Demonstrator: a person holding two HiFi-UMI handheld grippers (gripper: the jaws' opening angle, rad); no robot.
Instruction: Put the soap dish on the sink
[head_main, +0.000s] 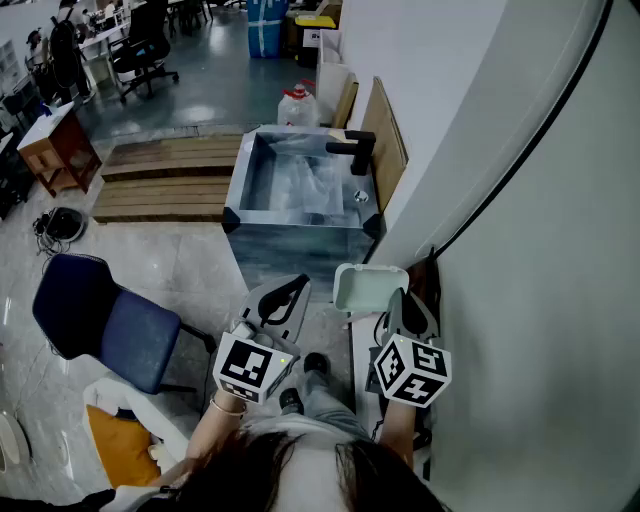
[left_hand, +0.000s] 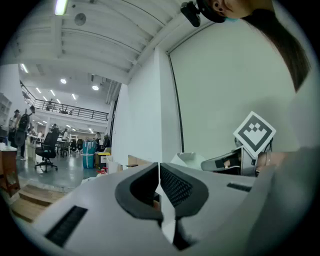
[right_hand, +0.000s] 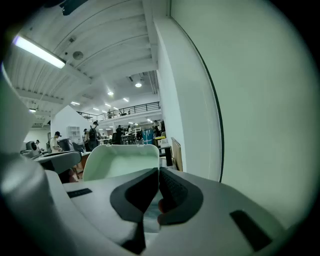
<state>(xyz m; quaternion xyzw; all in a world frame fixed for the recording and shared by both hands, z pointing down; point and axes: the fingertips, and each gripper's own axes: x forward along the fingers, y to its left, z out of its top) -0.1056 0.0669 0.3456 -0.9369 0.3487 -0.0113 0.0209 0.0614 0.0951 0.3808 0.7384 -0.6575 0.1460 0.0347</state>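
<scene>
Right gripper (right_hand: 159, 174) — jaws clamped on the rim of the soap dish (right_hand: 120, 161), which I hold out at 12 o'clock for carrying. Left gripper (left_hand: 159, 172) — jaws together, empty; I judge it spare. Sink (head_main: 300, 255) lies at 11 o'clock, well apart.

The right tongs (right_hand: 159, 172) hide the soap dish's (right_hand: 120, 160) near rim.
</scene>
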